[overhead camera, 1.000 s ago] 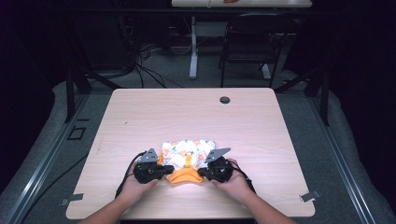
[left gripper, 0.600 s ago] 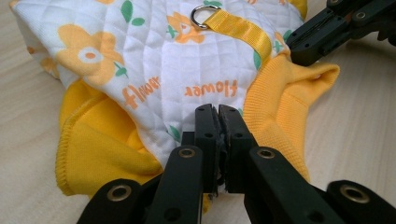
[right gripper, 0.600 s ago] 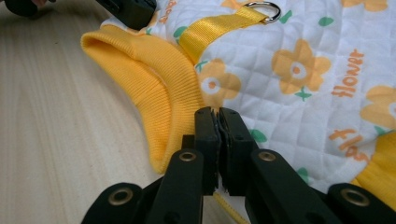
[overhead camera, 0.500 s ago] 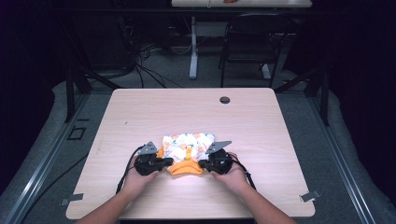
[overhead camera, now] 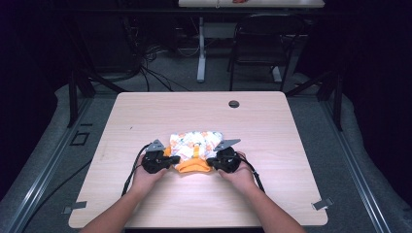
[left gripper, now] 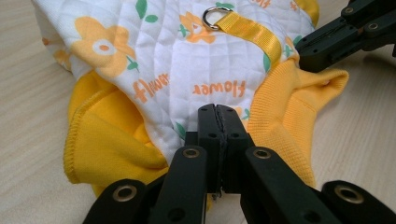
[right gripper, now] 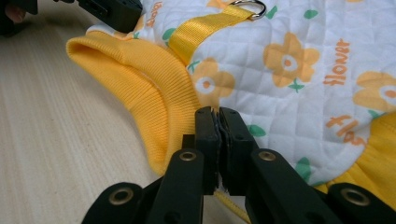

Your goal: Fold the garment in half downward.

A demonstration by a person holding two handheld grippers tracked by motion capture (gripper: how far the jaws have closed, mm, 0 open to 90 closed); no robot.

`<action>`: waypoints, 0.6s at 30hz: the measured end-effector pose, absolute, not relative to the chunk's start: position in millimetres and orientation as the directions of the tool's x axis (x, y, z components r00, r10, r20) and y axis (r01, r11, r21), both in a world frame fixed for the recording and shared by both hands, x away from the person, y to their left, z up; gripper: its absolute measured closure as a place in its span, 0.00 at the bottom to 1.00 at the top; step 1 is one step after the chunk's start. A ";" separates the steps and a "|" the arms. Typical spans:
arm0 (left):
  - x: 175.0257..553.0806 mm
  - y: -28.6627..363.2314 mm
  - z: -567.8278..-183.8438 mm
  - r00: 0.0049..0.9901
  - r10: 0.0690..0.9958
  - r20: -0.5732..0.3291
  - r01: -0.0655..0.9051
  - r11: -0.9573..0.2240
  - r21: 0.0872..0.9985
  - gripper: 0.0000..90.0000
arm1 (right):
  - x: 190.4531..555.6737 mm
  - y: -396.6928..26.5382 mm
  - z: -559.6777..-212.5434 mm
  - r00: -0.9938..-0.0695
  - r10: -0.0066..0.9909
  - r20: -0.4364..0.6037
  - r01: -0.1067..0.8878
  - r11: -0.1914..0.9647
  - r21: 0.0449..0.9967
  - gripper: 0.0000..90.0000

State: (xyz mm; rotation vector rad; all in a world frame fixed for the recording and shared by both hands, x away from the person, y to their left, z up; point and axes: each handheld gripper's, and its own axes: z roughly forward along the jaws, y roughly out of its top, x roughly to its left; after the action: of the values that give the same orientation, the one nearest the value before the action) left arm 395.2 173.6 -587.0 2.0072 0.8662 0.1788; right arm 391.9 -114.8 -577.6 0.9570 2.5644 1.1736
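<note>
A small quilted garment (overhead camera: 196, 141), white with orange flowers and yellow ribbed trim (left gripper: 112, 140), lies on the wooden table (overhead camera: 272, 126) near its middle front. A yellow strap with a metal ring (left gripper: 214, 16) runs down its back. My left gripper (overhead camera: 171, 160) pinches the garment's near left edge; its jaws have just been closing, and the quilted cloth is caught between them (left gripper: 218, 111). My right gripper (overhead camera: 210, 163) is shut on the near right edge, beside the ribbed yellow band (right gripper: 218, 113). Each gripper's jaws also appear in the other's view, the right gripper (left gripper: 322, 46) and the left gripper (right gripper: 114, 11).
A dark round grommet (overhead camera: 234, 104) sits in the tabletop near the far edge. Beyond the table stand a black chair (overhead camera: 260, 43) and a white table leg (overhead camera: 200, 48). Bare wood surrounds the garment on all sides.
Both hands have moved a little away from the table's near edge, and the garment has moved with them. The yellow hem now bunches between the two grippers.
</note>
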 end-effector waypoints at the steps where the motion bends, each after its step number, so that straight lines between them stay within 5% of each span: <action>1: 396.0 173.7 -587.5 0.738 0.642 -0.209 0.510 -0.328 0.795 1.00 | 392.7 -114.3 -577.8 -0.777 0.619 0.115 0.490 0.480 0.728 0.97; 18: 393.3 178.0 -572.2 0.725 0.657 -0.207 0.511 -0.311 0.801 0.92 | 390.7 -118.2 -562.4 -0.756 0.645 0.114 0.493 0.445 0.748 0.92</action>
State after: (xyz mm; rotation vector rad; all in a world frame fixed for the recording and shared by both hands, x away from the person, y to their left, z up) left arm 393.3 178.0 -572.2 1.9820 0.8911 0.1940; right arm 390.7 -118.2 -562.4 0.9992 2.5061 1.2017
